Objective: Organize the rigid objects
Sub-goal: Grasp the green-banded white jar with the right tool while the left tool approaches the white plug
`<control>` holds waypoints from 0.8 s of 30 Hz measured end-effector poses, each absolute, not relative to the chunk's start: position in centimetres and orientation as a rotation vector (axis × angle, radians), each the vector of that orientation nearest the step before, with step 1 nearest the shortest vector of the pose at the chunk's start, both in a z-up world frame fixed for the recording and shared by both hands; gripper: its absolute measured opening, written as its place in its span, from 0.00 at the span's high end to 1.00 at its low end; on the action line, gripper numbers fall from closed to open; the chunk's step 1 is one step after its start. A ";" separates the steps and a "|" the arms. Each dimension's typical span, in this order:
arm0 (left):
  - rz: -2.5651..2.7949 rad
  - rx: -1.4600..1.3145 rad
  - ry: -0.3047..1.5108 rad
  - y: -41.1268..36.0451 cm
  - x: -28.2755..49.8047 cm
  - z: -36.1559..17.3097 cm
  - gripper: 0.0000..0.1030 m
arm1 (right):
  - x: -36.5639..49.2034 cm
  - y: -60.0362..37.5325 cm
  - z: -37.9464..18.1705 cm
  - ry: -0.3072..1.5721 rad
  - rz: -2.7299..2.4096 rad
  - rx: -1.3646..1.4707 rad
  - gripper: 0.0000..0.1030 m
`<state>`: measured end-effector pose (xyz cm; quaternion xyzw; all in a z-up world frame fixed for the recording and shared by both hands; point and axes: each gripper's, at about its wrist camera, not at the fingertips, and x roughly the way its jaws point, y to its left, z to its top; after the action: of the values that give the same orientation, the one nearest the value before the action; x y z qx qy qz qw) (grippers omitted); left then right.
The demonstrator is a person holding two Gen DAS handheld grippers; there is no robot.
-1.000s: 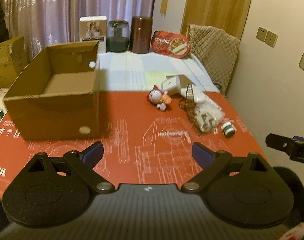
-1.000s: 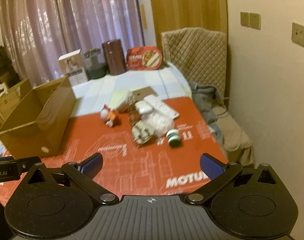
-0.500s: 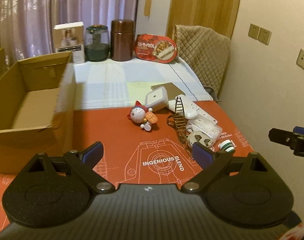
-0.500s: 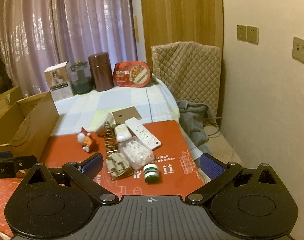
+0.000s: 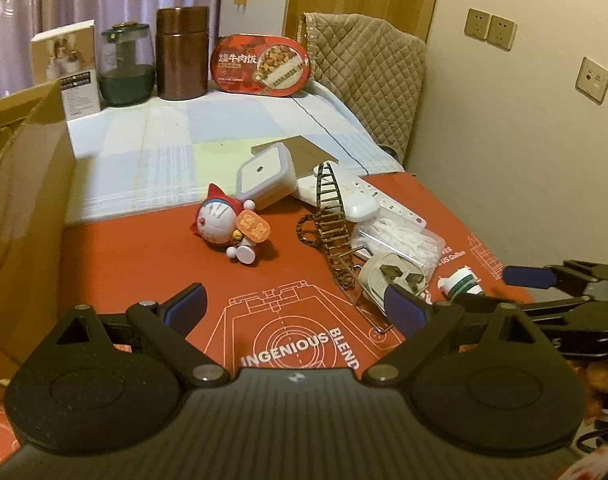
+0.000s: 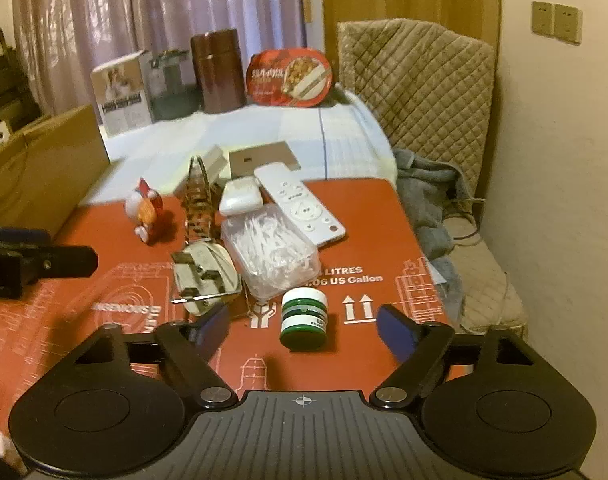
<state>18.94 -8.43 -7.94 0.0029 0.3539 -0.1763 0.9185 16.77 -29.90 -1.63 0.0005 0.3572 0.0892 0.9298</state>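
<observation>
On a red printed mat covering the desk, a clutter of hard household items waits beside a brown cardboard box, its corrugated wall filling the left edge of the left wrist view; what it holds cannot be seen. Left to right across the pile: a glossy plastic cat figurine lying on its side with its head toward the box; a square white lidded container tipped on edge; a small arched ladder of dark rungs whose long axis runs from the far side toward the camera; a white three-pin plug, prongs up; a clear plastic tub packed with white floss picks; and a flat white power strip angled away to the right. Nearest the right gripper stands a small round jar with green and white bands, upright, in line with the gap between its blue-padded jaws, which have just been closing yet stand apart and touch nothing. The left gripper hovers over bare mat, jaws spread wide and empty. Behind, on a pale checked cloth, stand a white carton, a glass jar, a brown cylindrical canister and an oval red meal box propped on edge.
</observation>
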 end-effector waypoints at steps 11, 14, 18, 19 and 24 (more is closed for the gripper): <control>-0.397 -0.029 0.712 -7.4 19.6 -9.3 0.10 | 18.7 -28.4 -3.3 0.746 0.195 -0.044 0.74; -0.396 -0.032 0.721 -6.8 19.5 -9.4 0.10 | 19.0 -27.1 -3.2 0.752 0.235 -0.033 0.74; -0.387 -0.038 0.724 -5.6 19.3 -9.4 0.10 | 19.6 -25.1 -3.4 0.761 0.316 -0.014 0.74; -0.383 -0.041 0.724 -5.3 19.3 -9.4 0.10 | 19.7 -24.5 -3.4 0.759 0.334 -0.017 0.74; -0.407 -0.047 0.725 -4.4 19.7 -9.6 0.10 | 19.8 -22.9 -3.6 0.758 0.406 0.007 0.74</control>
<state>19.67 -4.35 -9.58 -0.0227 0.3523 -0.1977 0.9145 19.81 -22.85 -3.61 0.0032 0.3673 0.1966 0.9091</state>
